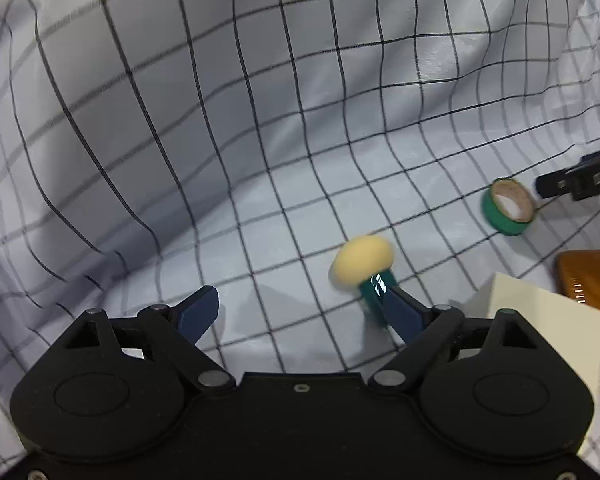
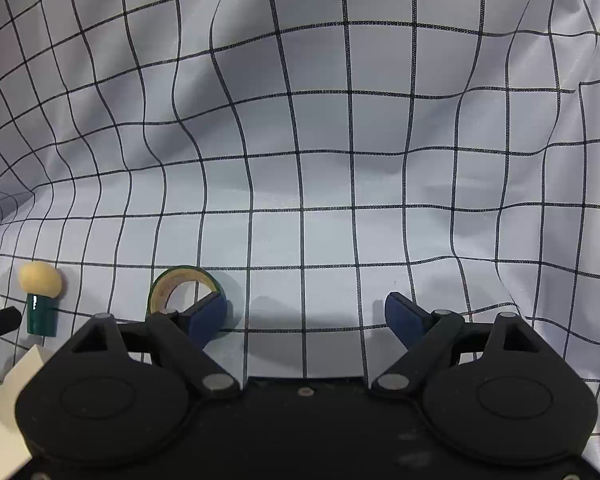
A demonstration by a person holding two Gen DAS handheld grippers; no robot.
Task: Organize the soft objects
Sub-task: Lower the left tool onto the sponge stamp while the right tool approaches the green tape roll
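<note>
The left tongs (image 1: 300,312) stand wide with nothing between them; their right finger (image 1: 400,312) lies just beside, perhaps touching, the dark green base of the sponge applicator (image 1: 362,262), which sits low and right of centre in the left wrist view on the checked cloth (image 1: 260,120) over the desk. In the right wrist view the same sponge applicator (image 2: 41,294) stands upright at the lower left. The right tongs (image 2: 306,316) are also wide and empty, above bare cloth, with the green tape roll (image 2: 184,286) just behind their left finger (image 2: 208,316).

As I judge it, the applicator is light and top-heavy: the pale yellow foam head would squash and spring back, while the glossy green base looks hard and likely slippery. Taking it by the foam head gives the more forgiving hold, though a squeeze there could tip it (the picture is blurred here, so contact is uncertain). The tape roll looks stiff and stands on edge, so it may roll if nudged.

Count: one sponge applicator, one tape roll, one white box (image 1: 540,320) at the right edge of the left view, one brown object (image 1: 592,276) beside it, two tongs
</note>
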